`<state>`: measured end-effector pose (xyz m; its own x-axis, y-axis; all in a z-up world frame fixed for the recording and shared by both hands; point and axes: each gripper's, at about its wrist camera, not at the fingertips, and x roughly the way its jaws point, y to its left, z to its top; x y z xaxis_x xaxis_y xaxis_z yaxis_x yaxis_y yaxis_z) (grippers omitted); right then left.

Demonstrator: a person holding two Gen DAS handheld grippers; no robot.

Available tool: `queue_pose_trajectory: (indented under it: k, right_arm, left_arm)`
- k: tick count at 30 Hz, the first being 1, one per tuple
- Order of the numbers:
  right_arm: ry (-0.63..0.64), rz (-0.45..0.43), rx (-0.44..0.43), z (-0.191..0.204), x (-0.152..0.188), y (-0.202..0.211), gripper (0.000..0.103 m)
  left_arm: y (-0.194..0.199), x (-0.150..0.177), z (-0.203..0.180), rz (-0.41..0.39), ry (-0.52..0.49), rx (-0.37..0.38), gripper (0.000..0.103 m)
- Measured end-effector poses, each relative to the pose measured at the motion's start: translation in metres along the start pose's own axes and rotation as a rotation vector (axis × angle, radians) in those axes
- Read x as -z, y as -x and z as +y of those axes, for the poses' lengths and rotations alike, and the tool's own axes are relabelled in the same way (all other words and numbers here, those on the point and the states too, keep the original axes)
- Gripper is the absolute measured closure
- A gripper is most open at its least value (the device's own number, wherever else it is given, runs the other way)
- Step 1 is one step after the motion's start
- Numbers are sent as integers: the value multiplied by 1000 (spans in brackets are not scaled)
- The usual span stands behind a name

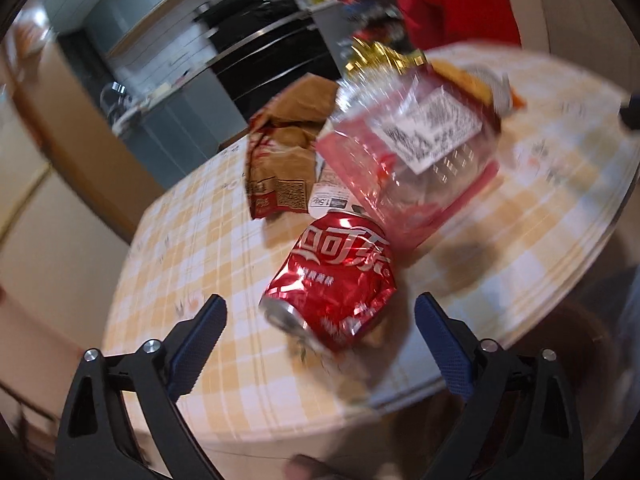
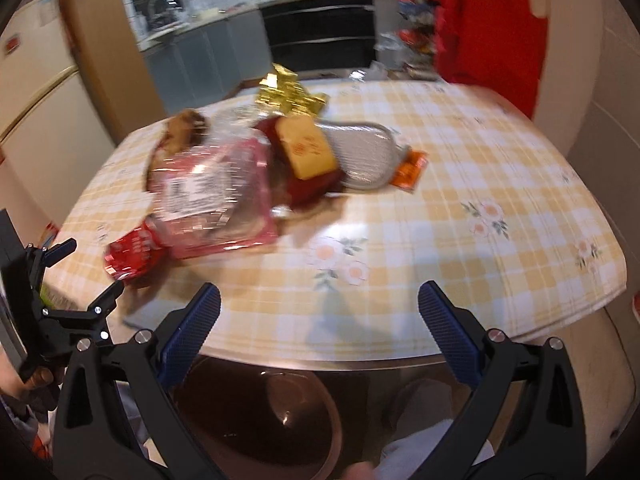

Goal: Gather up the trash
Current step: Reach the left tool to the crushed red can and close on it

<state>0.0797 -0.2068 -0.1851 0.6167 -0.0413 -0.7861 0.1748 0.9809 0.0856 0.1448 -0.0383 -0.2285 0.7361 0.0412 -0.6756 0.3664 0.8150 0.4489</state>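
- The bench (image 2: 460, 184), under a yellow checked cloth, fills the middle of both views; its near edge curves just ahead of the right gripper (image 2: 319, 296). Anything nudged toward that edge would likely fall to the floor.
- The clear plastic tray (image 1: 412, 160), pink-lined with a white label, sits at centre frame in the left view, its low corner seeming to lie on the can's far end. I judge that lifting the can could drag the tray along.
- The brown wrapper (image 1: 284, 148) lies to the tray's left and looks light enough to slide if bumped.
- The crushed red can (image 1: 336, 280) lies on its side in the lower middle of the left view, just ahead of the left gripper (image 1: 320, 308). Its dented, slick skin may squirt out of an off-centre pinch.
- Left fingers (image 1: 200, 336) are spread wide, gripping nothing, the can ahead of the gap.
- Right fingers (image 2: 192, 332) are likewise spread and empty, over bare cloth at lower frame.
- Both views are smeared; contact is hard to judge.
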Motion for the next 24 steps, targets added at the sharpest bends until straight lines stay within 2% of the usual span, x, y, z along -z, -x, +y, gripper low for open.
queue_pose_trajectory:
  k: [5, 8, 10, 11, 13, 15, 16, 18, 22, 24]
  right_arm:
    - [-24, 12, -2, -13, -2, -15, 6]
    - [-22, 21, 1, -15, -2, -23, 6]
    - [-23, 27, -4, -16, -3, -27, 6]
    - [-21, 30, -6, -15, -3, -29, 6]
    - [-10, 27, -10, -14, -3, -30, 6]
    - [12, 17, -7, -11, -6, -31, 6]
    - [25, 11, -6, -10, -8, -31, 6]
    - [54, -14, 3, -8, -14, -30, 6]
    - [126, -80, 11, -4, -37, -32, 8]
    - [172, -103, 6, -1, -53, -42, 16]
  left_arm:
    - [-36, -1, -16, 34, -145, -55, 19]
    - [-46, 0, -22, 27, -209, -89, 20]
    - [-52, 1, -22, 30, -229, -92, 27]
    - [-53, 1, -21, 34, -227, -88, 34]
    - [-55, 3, -17, 35, -212, -87, 44]
    - [-54, 2, -12, 30, -199, -76, 76]
    - [-53, 1, -8, 27, -186, -81, 78]
    - [-51, 0, 3, 6, -158, -90, 90]
    - [-50, -3, 45, 3, 22, -37, 91]
    - [-53, -4, 62, 9, 107, -12, 91]
